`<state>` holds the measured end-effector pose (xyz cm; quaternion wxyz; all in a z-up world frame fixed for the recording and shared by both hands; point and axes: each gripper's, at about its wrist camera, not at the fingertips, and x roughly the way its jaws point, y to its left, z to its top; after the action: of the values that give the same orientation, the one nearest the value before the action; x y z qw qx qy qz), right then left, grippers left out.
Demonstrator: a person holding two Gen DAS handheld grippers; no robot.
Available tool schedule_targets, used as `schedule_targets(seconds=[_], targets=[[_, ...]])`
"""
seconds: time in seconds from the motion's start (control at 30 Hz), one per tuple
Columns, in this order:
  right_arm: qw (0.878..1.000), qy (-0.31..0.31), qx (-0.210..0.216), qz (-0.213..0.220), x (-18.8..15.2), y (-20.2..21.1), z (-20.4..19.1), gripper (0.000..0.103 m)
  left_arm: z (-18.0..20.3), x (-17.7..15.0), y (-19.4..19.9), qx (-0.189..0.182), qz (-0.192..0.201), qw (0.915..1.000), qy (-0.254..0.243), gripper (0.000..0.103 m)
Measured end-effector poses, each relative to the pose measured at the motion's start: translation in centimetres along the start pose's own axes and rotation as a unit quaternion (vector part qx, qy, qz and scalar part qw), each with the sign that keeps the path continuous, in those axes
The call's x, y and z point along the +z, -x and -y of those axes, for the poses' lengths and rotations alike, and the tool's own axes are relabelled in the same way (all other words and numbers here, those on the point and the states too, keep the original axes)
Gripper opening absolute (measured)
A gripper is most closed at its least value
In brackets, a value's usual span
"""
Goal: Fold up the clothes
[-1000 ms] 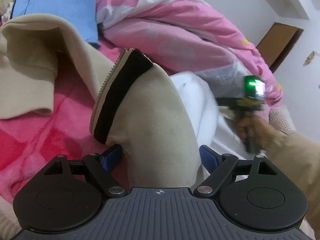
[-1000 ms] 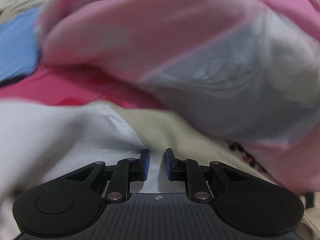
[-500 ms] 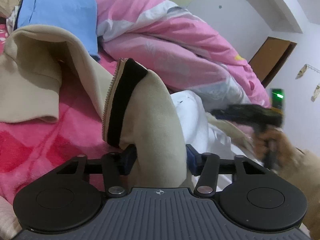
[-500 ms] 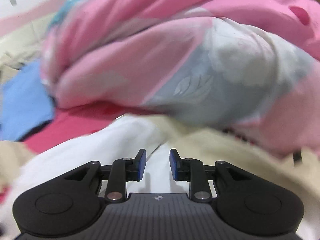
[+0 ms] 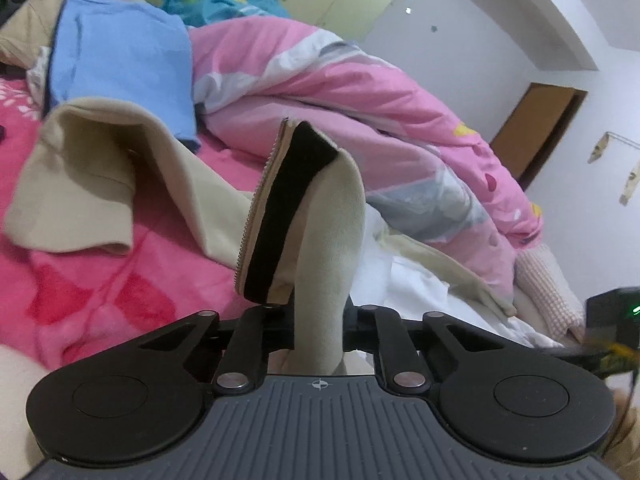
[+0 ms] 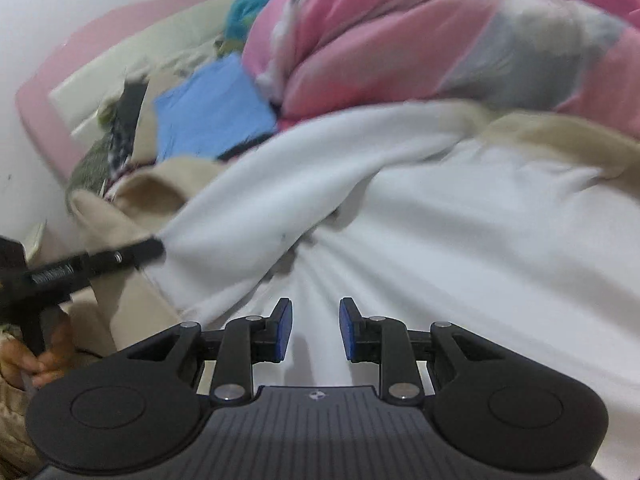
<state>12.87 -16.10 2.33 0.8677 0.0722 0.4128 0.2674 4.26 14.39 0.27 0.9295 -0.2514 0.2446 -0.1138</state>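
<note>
My left gripper (image 5: 318,320) is shut on the front edge of a beige zip jacket (image 5: 332,240); its black-lined zipper strip (image 5: 280,216) stands up in front of the fingers. The rest of the jacket (image 5: 80,184) lies spread over the pink blanket. Its white lining (image 6: 440,220) fills the right wrist view. My right gripper (image 6: 315,330) hovers over that white lining with its jaws partly open and nothing clamped between the blue pads (image 6: 284,328). The left gripper also shows at the left edge of the right wrist view (image 6: 80,268).
A pink and grey duvet (image 5: 360,112) is heaped behind the jacket. A folded blue garment (image 5: 120,60) lies at the back left. The pink blanket (image 5: 100,292) covers the bed. A brown door (image 5: 536,128) stands at the far right.
My left gripper closed on the jacket edge and lifted it. My right gripper opened a little and swung back over the white lining, away from the duvet.
</note>
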Motion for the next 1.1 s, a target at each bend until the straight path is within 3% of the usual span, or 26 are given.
schedule_targets(seconds=[0.17,0.3,0.4,0.47,0.6,0.7,0.8,0.93,1.03,1.1], targets=[[0.997,-0.046,0.043,-0.039,-1.5,-3.8,-0.4,0.023,1.9,0.7,2.7,0.019,0.05,0.9982,-0.028,0.006],[0.988,0.007,0.13,-0.085,-4.3,-3.4,-4.0,0.022,2.2,1.2,3.5,0.02,0.076,0.9961,-0.04,0.006],[0.983,0.039,0.129,-0.126,-5.5,-3.4,-5.4,0.021,1.6,0.7,2.6,0.016,0.065,0.9971,-0.037,0.006],[0.984,0.032,0.131,-0.113,-4.5,-2.4,-4.8,0.021,1.1,0.4,1.9,0.016,0.057,0.9976,-0.035,0.006],[0.993,-0.026,0.105,-0.037,-0.2,-0.5,-1.4,0.022,-1.0,0.9,1.4,0.012,0.041,0.9989,-0.017,0.008],[0.995,-0.058,0.075,-0.039,1.9,-2.1,0.6,0.022,-2.6,1.3,1.0,0.009,0.029,0.9995,-0.003,0.013],[0.99,-0.054,0.094,-0.087,0.2,-4.8,0.1,0.022,-4.2,2.1,2.3,0.02,0.041,0.9989,0.014,0.021],[0.99,0.018,0.107,-0.085,-2.6,-3.7,-2.8,0.023,-5.8,2.6,6.1,0.054,0.12,0.9908,0.034,0.053],[0.975,-0.02,0.176,-0.137,-4.8,-3.0,-2.6,0.022,-5.6,3.1,7.7,0.064,0.156,0.9852,0.028,0.054],[0.969,0.007,0.171,-0.178,-6.7,-3.0,-3.4,0.022,-4.0,3.6,7.1,0.046,0.152,0.9872,0.013,0.054]])
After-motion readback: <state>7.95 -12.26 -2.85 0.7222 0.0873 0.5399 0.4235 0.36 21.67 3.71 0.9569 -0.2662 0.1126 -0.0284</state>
